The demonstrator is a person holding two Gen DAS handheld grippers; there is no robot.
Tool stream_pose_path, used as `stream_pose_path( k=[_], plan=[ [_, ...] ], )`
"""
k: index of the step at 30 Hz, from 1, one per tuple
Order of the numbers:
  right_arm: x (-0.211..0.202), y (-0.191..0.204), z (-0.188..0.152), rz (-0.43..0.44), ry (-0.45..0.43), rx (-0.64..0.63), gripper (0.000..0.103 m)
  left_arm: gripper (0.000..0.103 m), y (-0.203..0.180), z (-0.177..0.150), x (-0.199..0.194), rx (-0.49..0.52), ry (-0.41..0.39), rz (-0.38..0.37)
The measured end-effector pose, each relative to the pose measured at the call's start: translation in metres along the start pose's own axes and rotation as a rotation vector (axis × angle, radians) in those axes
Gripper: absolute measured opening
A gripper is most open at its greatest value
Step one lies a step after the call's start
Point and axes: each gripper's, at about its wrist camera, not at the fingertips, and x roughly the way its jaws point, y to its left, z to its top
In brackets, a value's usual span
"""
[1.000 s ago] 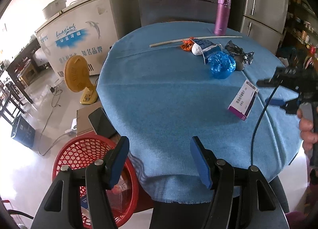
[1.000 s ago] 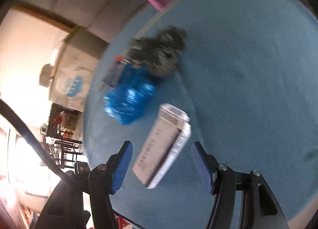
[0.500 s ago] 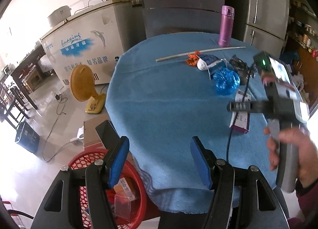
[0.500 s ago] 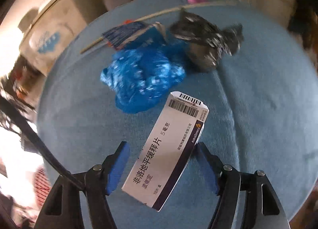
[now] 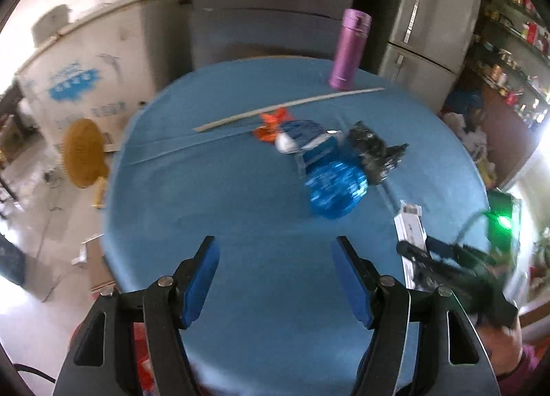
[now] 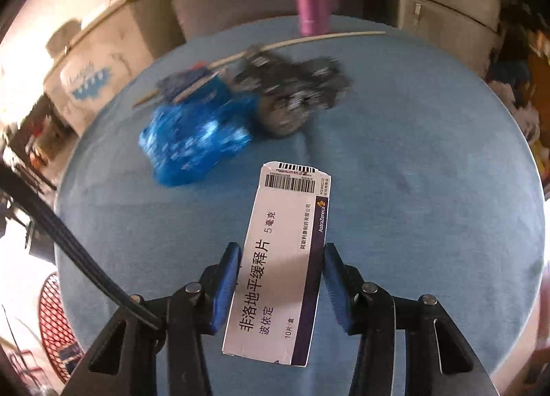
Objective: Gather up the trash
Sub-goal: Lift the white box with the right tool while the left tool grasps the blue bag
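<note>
My left gripper (image 5: 276, 279) hangs over the near edge of the round table (image 5: 213, 196), blue cloth on it. Jaws are spreading, gap wide, nothing between the pads, just bare cloth. Red mesh basket (image 6: 56, 320) sits on the floor off the table's near-left edge.

Middle of table, far side: a pale stick (image 5: 288, 107) lies flat, a purple flask (image 5: 349, 49) upright just behind its right end. Near the stick is the trash pile: orange scrap (image 5: 270, 124), blue printed wrapper (image 5: 306, 133), crumpled blue bag (image 5: 337, 190), dark foil wad (image 5: 373, 150), all bunched and touching, motion-blurred.

Right: white and purple medicine box (image 6: 282, 262) lies flat on the cloth, near and right of the blue bag, long axis running away from me. My right gripper (image 6: 280, 287) straddles its near half, jaws closing. Left pad looks against the box edge, right pad just at the purple edge; can't tell if it's squeezed firm. Box is on the table, not lifted.
</note>
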Motion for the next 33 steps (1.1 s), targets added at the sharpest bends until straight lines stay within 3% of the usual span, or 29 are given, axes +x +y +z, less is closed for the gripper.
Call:
stream_pose_path(
  k=[4, 12, 22, 23, 26, 33],
  plan=[
    [-0.024, -0.035, 0.000, 0.037, -0.056, 0.057, 0.051, 0.069, -0.025, 0.025, 0.047, -0.015, 0.075, -0.096],
    [-0.027, -0.055, 0.003, 0.061, -0.088, 0.123, 0.051, 0.069, -0.054, 0.054, 0.108, -0.047, 0.139, -0.103],
    [-0.019, -0.038, 0.004, 0.094, -0.083, 0.117, 0.051, 0.069, -0.052, 0.055, 0.139, -0.086, 0.150, -0.101],
    [-0.018, -0.037, 0.004, 0.094, -0.080, 0.117, 0.051, 0.062, -0.052, 0.053, 0.141, -0.088, 0.151, -0.103],
    [-0.014, -0.033, 0.003, 0.097, -0.069, 0.118, 0.051, 0.056, -0.047, 0.046, 0.140, -0.085, 0.140, -0.119],
    [-0.017, -0.021, 0.005, 0.105, -0.091, 0.098, 0.051, 0.051, -0.035, 0.033, 0.114, -0.118, 0.109, -0.131]
  ],
)
